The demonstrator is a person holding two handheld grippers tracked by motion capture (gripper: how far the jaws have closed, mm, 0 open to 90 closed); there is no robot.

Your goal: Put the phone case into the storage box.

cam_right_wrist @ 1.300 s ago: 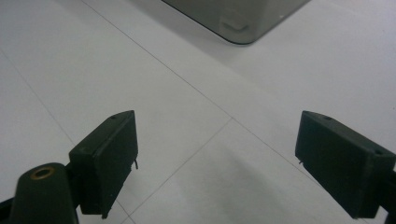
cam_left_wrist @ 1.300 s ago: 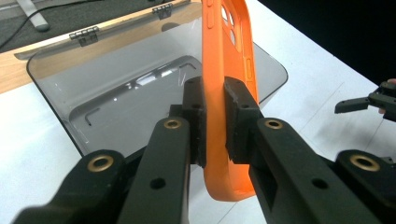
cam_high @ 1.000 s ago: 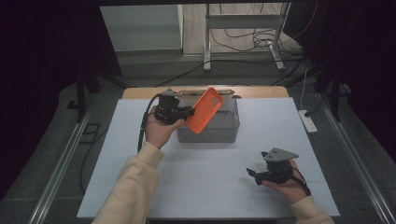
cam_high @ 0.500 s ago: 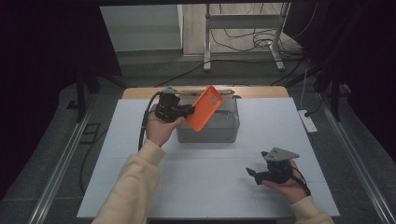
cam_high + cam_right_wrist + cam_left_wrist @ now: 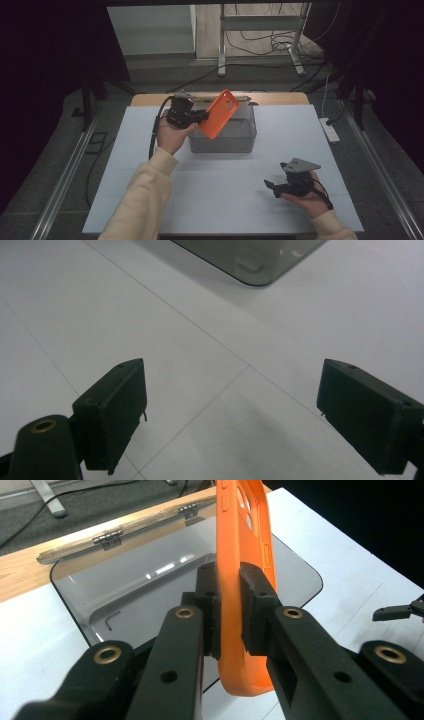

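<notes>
Here the left tongs (image 5: 231,611) pinch the orange phone case (image 5: 244,580) upright over the open grey box (image 5: 235,135); the right tongs (image 5: 232,415), spread wide, hover above the white table (image 5: 220,185).

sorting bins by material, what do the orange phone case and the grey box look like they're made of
The orange phone case looks like matte silicone or soft rubbery plastic: even colour, dull sheen, rounded moulded edges and camera cutouts. Flex cannot be judged here. The grey box looks like smoke-tinted clear hard plastic: its floor shows through the walls and it has glossy highlights. Its open lid looks like clear plastic on small metal-looking hinges.
</notes>
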